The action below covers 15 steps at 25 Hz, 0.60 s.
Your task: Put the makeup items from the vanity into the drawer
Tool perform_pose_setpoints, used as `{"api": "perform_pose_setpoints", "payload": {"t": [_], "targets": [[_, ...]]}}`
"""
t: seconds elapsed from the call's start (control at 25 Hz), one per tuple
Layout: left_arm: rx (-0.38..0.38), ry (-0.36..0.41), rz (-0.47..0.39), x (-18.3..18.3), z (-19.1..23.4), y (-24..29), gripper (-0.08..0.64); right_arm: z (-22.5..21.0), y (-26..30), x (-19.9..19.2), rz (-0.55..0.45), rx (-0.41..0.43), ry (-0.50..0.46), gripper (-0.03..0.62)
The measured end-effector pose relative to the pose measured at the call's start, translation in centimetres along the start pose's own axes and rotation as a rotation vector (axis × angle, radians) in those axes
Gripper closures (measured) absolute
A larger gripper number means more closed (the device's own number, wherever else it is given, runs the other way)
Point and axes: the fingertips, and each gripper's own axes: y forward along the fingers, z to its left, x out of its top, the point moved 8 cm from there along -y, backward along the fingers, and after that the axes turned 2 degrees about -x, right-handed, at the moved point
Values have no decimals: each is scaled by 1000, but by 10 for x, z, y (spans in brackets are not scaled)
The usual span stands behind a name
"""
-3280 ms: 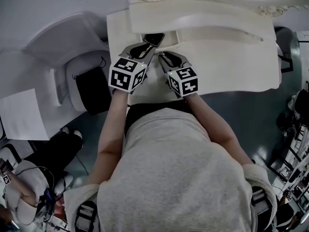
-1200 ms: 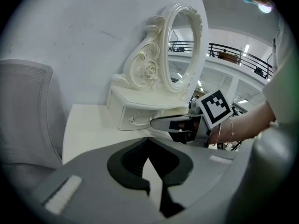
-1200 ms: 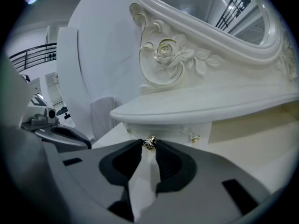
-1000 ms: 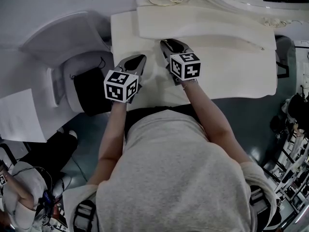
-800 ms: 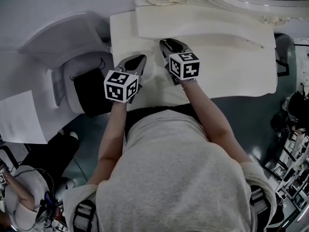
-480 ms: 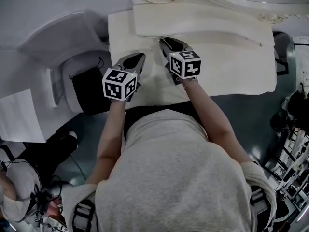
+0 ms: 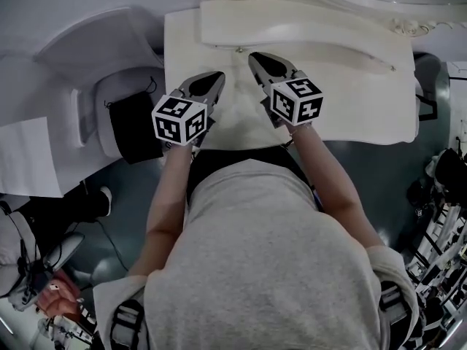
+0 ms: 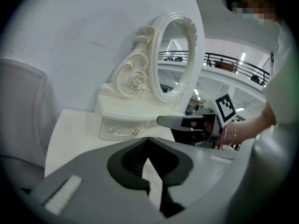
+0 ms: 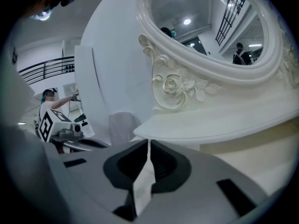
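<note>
The vanity [image 7: 350,115] is cream-white, and its mirror frame [image 8: 154,55] is the same pale tone. The left gripper [image 7: 216,76] and right gripper [image 7: 255,57] are grey with black inner pads, each bearing a cube of black-and-white square markers. The person's shirt [image 7: 270,268] is light grey

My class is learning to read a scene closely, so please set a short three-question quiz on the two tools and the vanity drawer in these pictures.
1. True or false: the left tool grips a makeup item.
2. Pick one: the drawer below the mirror is A) pulled out, B) shut, C) missing.
3. Fill in: the right tool has its jaws ____.

Key: 1 false, since it is shut with nothing between its jaws; 2 B; 3 together.
</note>
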Motion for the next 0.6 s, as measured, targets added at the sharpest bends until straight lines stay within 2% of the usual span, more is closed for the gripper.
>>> {"api": "perform_pose_setpoints", "payload": {"t": [0.16, 0.4, 0.6], "targets": [[12, 11, -21, 7, -18, 1, 551, 5, -21, 12, -15, 106, -13, 573], [-2, 43, -26, 14, -47, 0, 551, 24, -54, 26, -25, 253, -162, 583], [-25, 39, -29, -2, -72, -4, 551, 31, -90, 20, -37, 286, -190, 584]]}}
